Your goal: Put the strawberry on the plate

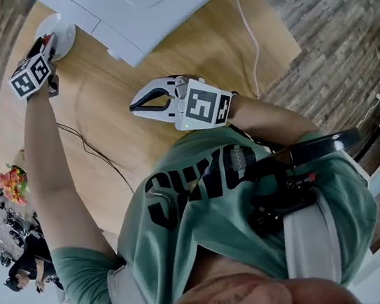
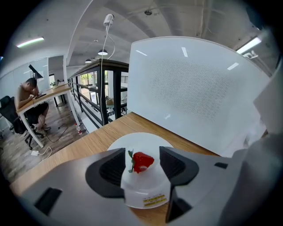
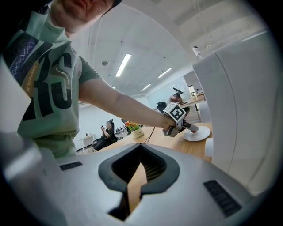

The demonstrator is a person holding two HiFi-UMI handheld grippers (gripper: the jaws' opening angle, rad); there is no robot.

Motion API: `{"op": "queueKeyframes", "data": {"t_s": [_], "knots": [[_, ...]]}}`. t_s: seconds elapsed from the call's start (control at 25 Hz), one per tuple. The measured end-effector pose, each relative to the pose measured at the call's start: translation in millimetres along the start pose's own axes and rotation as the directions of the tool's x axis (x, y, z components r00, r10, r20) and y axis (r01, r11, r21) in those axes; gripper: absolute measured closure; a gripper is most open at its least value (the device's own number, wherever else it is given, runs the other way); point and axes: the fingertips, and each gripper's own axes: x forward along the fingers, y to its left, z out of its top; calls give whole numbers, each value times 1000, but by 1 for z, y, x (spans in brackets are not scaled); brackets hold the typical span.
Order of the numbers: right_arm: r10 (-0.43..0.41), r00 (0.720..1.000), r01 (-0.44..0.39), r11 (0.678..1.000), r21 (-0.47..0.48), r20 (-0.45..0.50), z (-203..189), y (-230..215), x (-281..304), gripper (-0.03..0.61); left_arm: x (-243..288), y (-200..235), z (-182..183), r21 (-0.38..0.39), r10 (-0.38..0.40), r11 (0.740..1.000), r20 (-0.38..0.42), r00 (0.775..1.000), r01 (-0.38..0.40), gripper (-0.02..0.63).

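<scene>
The grey jaws of the left gripper point(image 2: 142, 151) fill the bottom of the left gripper view and stand apart, their ribbed black pads on either side of the strawberry point(image 2: 142, 161) without pressing on it. The strawberry, red with a green leaf at its left end, lies on the white plate point(image 2: 140, 137) just beyond the jaws. A small yellow sticker point(image 2: 154, 201) sits on the plate's near rim, its print too small to read. The plate rests near the far edge of the wooden table point(image 2: 84, 148), beside a large white perforated panel point(image 2: 199, 88). In the head view the person's left arm is stretched out to the plate, the cube with black-and-white square markers point(image 1: 29, 76) riding on that gripper. The right gripper point(image 3: 141, 148) is well apart from the plate, close to the person's chest, its jaws together with nothing between them. A white cable point(image 1: 250, 32) and a dark cable point(image 1: 91, 152) run across the tabletop. The person wears a green T-shirt point(image 1: 206, 209) with big dark letters, only partly legible; "KS" can be made out in the right gripper view. A pot of orange and red flowers point(image 3: 135, 129) stands at the table's end, any writing on it too small to tell. In the background another person point(image 2: 28, 95) sits at a desk.
</scene>
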Motion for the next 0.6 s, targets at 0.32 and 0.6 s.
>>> {"op": "queueKeyframes", "data": {"t_s": [0.32,0.6], "knots": [[10,1000,-10,1000,-14,-1,4,6,4,572,-12,5,6,-22,17,1000,38,999,-16,298],[17,1000,-17,999,-33,-1,16,17,3,572,-40,8,4,-48,33,998,60,998,-30,298]]}}
